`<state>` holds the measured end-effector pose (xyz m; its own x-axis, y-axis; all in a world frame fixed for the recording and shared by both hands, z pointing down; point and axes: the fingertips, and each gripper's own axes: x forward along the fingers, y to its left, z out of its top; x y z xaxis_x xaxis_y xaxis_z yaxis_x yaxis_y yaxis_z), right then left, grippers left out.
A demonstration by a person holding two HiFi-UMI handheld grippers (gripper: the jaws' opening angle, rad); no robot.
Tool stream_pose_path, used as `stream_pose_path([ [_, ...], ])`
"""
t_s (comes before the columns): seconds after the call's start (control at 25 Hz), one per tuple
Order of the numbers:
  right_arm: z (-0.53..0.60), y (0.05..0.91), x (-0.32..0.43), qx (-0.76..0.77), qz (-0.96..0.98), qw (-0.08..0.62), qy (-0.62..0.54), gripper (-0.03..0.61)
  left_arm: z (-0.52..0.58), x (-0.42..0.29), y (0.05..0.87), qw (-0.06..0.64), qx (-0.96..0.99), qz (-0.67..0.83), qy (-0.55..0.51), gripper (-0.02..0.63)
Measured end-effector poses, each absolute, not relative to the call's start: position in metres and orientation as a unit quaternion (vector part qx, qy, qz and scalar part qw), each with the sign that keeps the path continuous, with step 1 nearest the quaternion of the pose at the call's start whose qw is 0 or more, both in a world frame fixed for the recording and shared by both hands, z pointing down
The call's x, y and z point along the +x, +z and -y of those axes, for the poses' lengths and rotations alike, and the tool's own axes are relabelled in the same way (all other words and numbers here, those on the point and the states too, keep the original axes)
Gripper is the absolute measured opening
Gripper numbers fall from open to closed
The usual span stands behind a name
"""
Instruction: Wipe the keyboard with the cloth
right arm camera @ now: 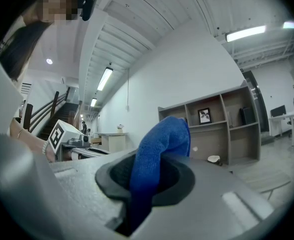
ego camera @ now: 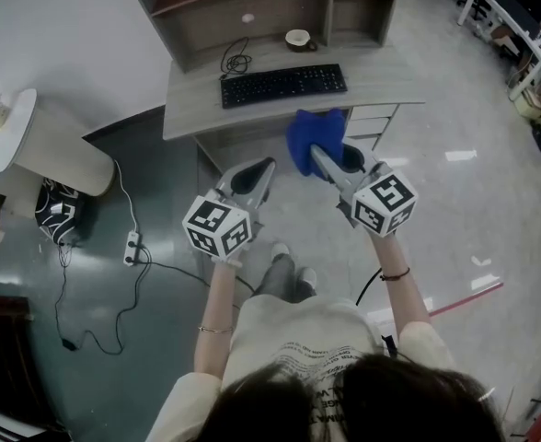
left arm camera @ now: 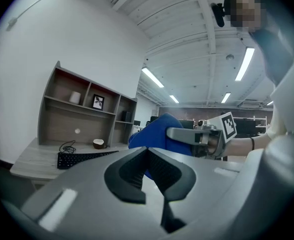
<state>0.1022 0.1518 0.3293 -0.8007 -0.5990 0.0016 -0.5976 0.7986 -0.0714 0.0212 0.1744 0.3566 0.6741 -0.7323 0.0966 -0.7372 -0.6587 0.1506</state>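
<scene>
Right hand-held gripper (ego camera: 321,155) clamped on the blue cloth (ego camera: 309,134), held in the air short of the surface (ego camera: 381,79). Left hand-held gripper (ego camera: 267,168): jaws together, empty. Keyboard (ego camera: 282,84) on the surface, untouched. Wiping apparently not yet begun.

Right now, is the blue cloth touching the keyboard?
Apart. In the head view the cloth, gripped in the right claw, shows a strip of bare desk between it and the keyboard.

fuzzy blue cloth (right arm camera: 159,149); matt wood-grain desk (ego camera: 381,74).
</scene>
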Motion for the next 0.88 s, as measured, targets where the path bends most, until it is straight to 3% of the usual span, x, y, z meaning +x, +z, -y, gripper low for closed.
stream_pose_path([
  [0.88,-0.074,0.346,0.114,-0.319,-0.946,0.003,-0.059,0.058,-0.093,0.029,0.38,0.119,0.913,0.39,0.02,-0.003],
])
